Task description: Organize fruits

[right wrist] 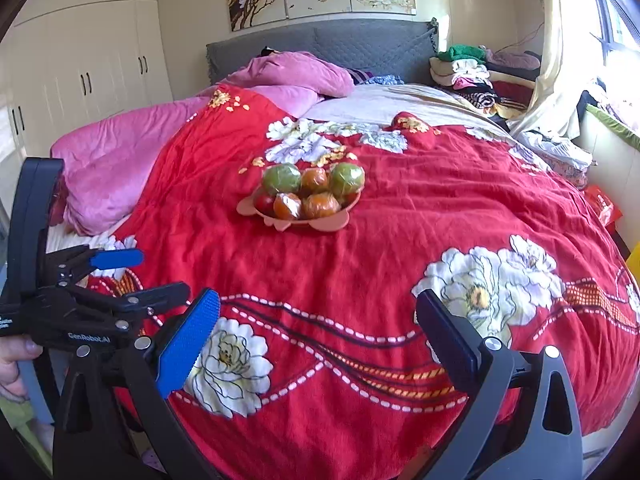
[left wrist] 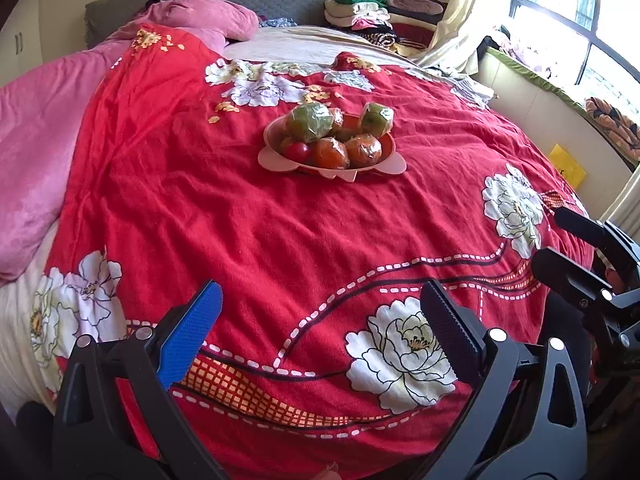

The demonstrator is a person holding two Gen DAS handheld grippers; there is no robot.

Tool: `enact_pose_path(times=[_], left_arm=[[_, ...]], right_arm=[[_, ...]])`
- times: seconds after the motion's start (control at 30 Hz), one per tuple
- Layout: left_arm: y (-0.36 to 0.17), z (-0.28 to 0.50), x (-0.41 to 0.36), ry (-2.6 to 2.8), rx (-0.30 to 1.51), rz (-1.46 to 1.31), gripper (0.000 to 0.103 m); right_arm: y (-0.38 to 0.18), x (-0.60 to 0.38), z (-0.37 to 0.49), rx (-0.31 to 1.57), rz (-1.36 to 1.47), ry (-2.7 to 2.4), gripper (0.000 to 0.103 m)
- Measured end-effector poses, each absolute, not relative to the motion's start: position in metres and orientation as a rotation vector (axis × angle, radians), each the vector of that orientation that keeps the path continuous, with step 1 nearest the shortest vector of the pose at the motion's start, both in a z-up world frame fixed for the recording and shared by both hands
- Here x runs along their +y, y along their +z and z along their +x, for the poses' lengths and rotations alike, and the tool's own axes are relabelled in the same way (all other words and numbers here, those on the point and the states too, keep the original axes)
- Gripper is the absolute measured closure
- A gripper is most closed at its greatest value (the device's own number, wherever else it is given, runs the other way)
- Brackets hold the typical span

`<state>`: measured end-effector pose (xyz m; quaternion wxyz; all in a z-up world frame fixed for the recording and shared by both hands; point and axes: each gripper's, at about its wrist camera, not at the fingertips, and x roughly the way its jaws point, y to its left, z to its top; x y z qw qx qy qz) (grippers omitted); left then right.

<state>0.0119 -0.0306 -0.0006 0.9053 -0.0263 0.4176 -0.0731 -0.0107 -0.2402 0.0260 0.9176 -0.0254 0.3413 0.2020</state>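
A pink flower-shaped bowl (left wrist: 276,158) sits mid-bed on the red floral quilt (left wrist: 280,240), piled with plastic-wrapped fruit: green ones (left wrist: 308,122), orange ones (left wrist: 330,154) and a small red one (left wrist: 298,151). It also shows in the right wrist view (right wrist: 288,222). My left gripper (left wrist: 322,300) is open and empty, over the quilt's near end, well short of the bowl. My right gripper (right wrist: 318,308) is open and empty, also near the foot of the bed. Each gripper shows at the edge of the other's view: the right one (left wrist: 576,252), the left one (right wrist: 156,274).
A pink blanket (right wrist: 120,152) lies along the bed's left side. Folded clothes (right wrist: 468,72) are stacked at the far right by the grey headboard (right wrist: 320,44). A window ledge (left wrist: 540,84) runs along the right. White wardrobes (right wrist: 80,60) stand at the left.
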Motion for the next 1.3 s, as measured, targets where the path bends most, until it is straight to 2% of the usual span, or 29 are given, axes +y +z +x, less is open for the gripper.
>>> enact_pose_path(times=[1.3], left_arm=[[-0.005,0.014,-0.028,-0.119,0.865,-0.075,0.010]], right_arm=[[0.008,-0.235,-0.002,0.735,-0.042,0.408,0.005]])
